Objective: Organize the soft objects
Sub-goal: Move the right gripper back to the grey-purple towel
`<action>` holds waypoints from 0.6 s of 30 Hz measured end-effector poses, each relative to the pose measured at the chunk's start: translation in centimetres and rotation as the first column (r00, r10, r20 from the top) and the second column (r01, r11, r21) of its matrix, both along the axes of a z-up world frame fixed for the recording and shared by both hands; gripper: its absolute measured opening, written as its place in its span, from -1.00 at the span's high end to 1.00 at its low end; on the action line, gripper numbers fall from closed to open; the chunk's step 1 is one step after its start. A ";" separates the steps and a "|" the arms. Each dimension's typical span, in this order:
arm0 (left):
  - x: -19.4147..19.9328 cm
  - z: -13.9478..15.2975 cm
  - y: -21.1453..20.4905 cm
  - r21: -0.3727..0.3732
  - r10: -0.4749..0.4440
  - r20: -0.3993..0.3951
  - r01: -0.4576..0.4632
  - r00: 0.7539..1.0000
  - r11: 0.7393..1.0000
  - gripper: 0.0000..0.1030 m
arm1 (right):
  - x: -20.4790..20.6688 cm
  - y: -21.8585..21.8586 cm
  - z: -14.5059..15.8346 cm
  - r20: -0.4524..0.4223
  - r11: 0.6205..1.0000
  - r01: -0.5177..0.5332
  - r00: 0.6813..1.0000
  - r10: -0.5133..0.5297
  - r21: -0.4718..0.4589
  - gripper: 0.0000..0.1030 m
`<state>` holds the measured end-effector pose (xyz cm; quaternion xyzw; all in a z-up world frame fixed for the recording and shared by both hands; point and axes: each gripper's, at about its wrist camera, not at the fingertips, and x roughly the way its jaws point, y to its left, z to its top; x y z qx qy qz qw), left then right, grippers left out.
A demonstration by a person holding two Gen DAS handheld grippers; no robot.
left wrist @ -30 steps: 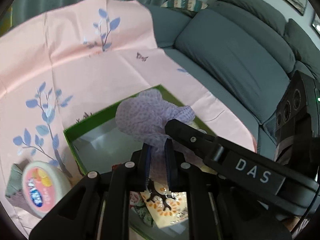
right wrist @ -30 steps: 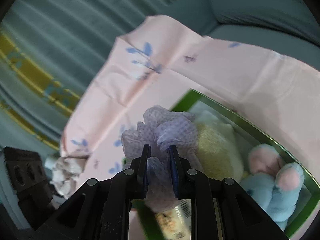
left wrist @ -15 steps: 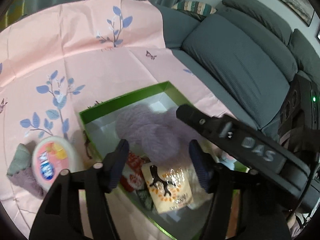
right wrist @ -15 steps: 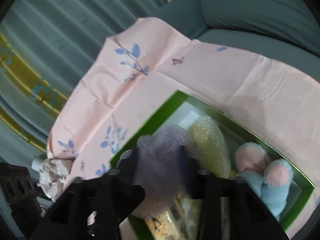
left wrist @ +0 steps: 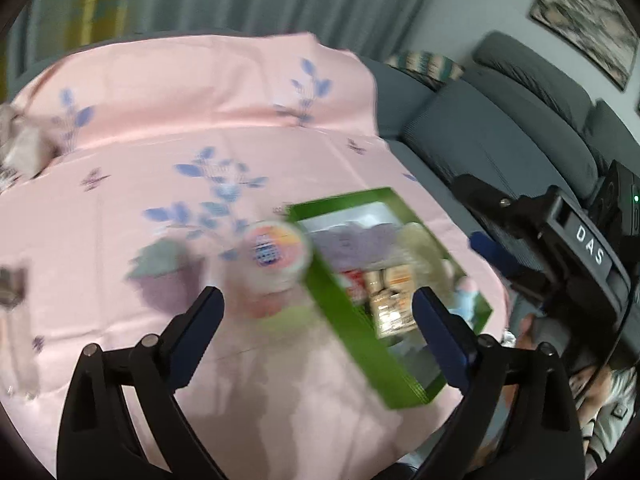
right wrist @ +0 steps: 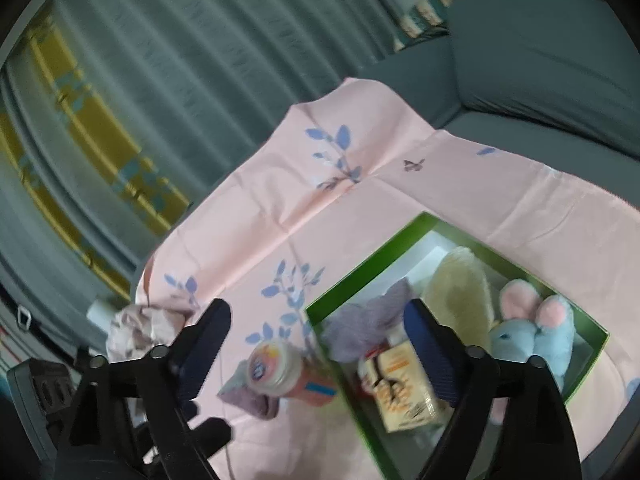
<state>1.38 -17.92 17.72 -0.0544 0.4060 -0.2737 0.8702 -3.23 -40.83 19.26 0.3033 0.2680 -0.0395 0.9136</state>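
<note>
Lilac mesh, the bath puff, is now seen lying inside the green box, where a second ago it was pinched between both grippers above it. The left gripper and the right gripper have since been spread wide and drawn back, with nothing held in either. One soft item can therefore be judged stowed, beside a cream plush, a blue bunny and a snack packet. On the pink cloth, a round tub and a folded grey rag are left outside the box, with a crumpled cloth farther off. Much of the left view is smeared by motion, so labels cannot be read. The near box corner is hidden behind the right gripper's finger.
</note>
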 end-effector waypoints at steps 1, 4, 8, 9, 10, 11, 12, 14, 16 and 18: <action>-0.3 -0.2 1.4 0.004 0.024 -0.007 -0.024 1.000 1.000 -0.85 | 0.1 0.9 0.2 -0.009 1.000 -0.009 1.000 0.009 -0.019 -0.74; -0.9 -0.9 5.1 0.006 0.094 -0.022 -0.094 0.995 0.996 -0.84 | 0.7 3.6 0.5 -0.036 0.996 -0.056 0.998 0.054 -0.068 -0.74; -2.0 -2.2 9.9 0.018 0.206 -0.027 -0.206 0.978 0.978 -0.84 | 1.9 7.6 0.1 -0.067 0.982 -0.171 0.984 0.165 -0.087 -0.74; -2.4 -2.8 10.9 0.029 0.236 -0.021 -0.235 0.972 0.971 -0.84 | 2.3 8.6 0.0 -0.080 0.977 -0.196 0.979 0.189 -0.088 -0.74; -2.7 -3.6 12.0 0.041 0.266 -0.015 -0.265 0.964 0.963 -0.84 | 2.6 9.6 -0.1 -0.090 0.970 -0.221 0.973 0.213 -0.100 -0.74; -3.0 -4.2 12.8 0.051 0.290 -0.015 -0.289 0.957 0.956 -0.84 | 2.9 10.6 -0.2 -0.101 0.962 -0.245 0.967 0.234 -0.120 -0.74; -3.2 -5.2 13.8 0.055 0.314 -0.023 -0.313 0.949 0.948 -0.84 | 3.2 11.7 -0.5 -0.117 0.950 -0.275 0.959 0.259 -0.146 -0.74; -2.6 -6.8 15.1 0.048 0.326 -0.068 -0.323 0.943 0.945 -0.82 | 3.9 13.7 -1.3 -0.161 0.925 -0.331 0.939 0.304 -0.186 -0.74; -1.7 -7.8 16.3 0.048 0.355 -0.116 -0.352 0.928 0.935 -0.77 | 4.6 15.3 -2.2 -0.207 0.909 -0.363 0.924 0.322 -0.204 -0.74; -1.4 -8.0 17.1 0.047 0.373 -0.110 -0.371 0.921 0.928 -0.77 | 5.1 16.7 -2.9 -0.242 0.907 -0.369 0.916 0.319 -0.204 -0.74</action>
